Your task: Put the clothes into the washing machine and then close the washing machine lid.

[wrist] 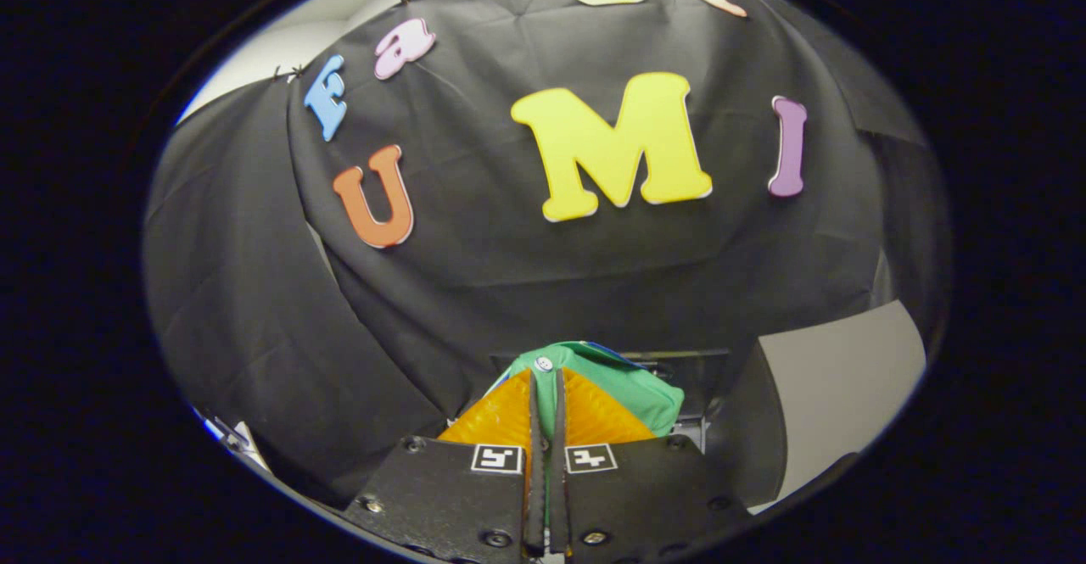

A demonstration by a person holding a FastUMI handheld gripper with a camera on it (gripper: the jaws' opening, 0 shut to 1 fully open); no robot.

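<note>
My gripper (544, 403) is shut on a green garment (632, 390) with a white button near the fingertips. A thin strip of the cloth runs between the two closed fingers, and the rest bulges out ahead of them and to their right. The garment hangs lifted in front of the black cloth wall. Just behind it shows a dark edge (679, 360) of some appliance; I cannot tell whether it is the washing machine.
A pale grey panel (840, 377) stands to the right of the fingers, with a dark curved surface (747, 437) beside it. The black cloth wall (475, 276) hangs close ahead. Some small light objects (233, 437) lie low at the left.
</note>
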